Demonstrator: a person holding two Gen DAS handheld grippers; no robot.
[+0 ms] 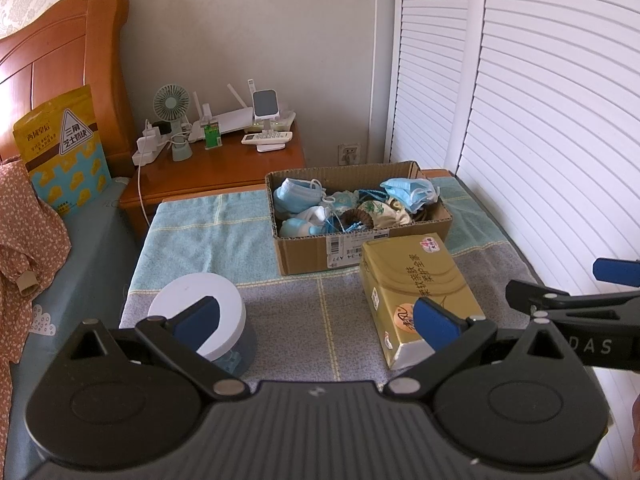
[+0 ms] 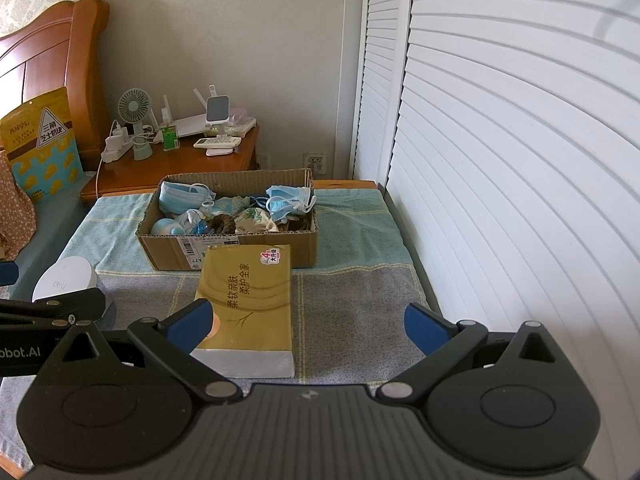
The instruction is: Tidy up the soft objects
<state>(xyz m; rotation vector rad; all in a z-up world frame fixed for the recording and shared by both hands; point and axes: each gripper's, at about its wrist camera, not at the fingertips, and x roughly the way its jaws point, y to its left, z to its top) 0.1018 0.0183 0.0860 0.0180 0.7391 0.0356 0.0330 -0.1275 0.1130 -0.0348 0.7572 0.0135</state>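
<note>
A cardboard box (image 1: pixel 308 254) (image 2: pixel 168 256) stands on the checked cloth, filled with blue face masks (image 1: pixel 408 192) (image 2: pixel 288 202), small fabric pouches (image 1: pixel 384 212) (image 2: pixel 254 218) and other soft items. A gold tissue pack (image 1: pixel 416 292) (image 2: pixel 248 300) lies in front of it. My left gripper (image 1: pixel 316 320) is open and empty above the cloth, between a white-lidded jar (image 1: pixel 200 320) and the tissue pack. My right gripper (image 2: pixel 308 324) is open and empty, its left finger over the tissue pack's near corner. It also shows in the left wrist view (image 1: pixel 560 284).
A wooden nightstand (image 1: pixel 224 168) (image 2: pixel 172 168) behind the cloth carries a fan, router, remote and power strip. White louvred doors (image 1: pixel 540 120) (image 2: pixel 520 160) run along the right. A yellow snack bag (image 1: pixel 64 148) leans on the headboard, with orange dotted fabric (image 1: pixel 24 232) at the left.
</note>
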